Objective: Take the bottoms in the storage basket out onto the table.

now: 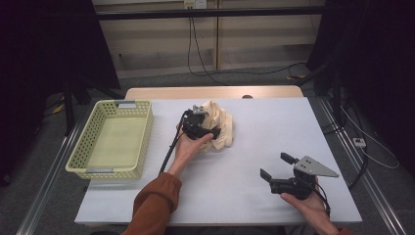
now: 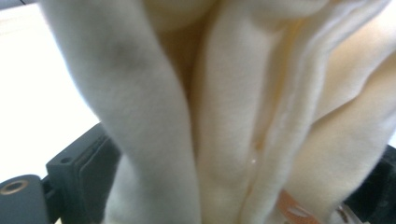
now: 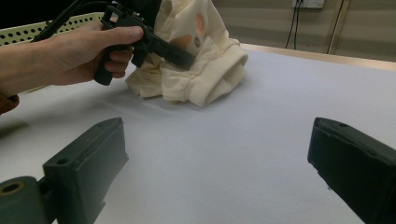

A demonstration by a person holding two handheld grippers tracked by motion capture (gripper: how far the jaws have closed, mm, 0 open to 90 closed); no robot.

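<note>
A crumpled cream garment (image 1: 222, 125) lies on the white table (image 1: 274, 132), a little behind its middle. My left gripper (image 1: 209, 126) is pushed into the garment's left side, held by a hand in a rust-coloured sleeve. In the left gripper view, thick cream folds (image 2: 224, 116) fill the gap between the widely spread jaws, and I see no pinch on the cloth. The right gripper view shows the garment (image 3: 205, 70) with small brown prints and the left gripper (image 3: 173, 51) against it. My right gripper (image 1: 277, 166) rests open near the front right, nothing between its jaws (image 3: 219, 158).
A pale green perforated basket (image 1: 142, 132) stands at the table's left, its rim visible in the right gripper view (image 3: 56, 23). The bare wooden table edge (image 1: 215, 92) runs along the back. Cables hang on the wall behind.
</note>
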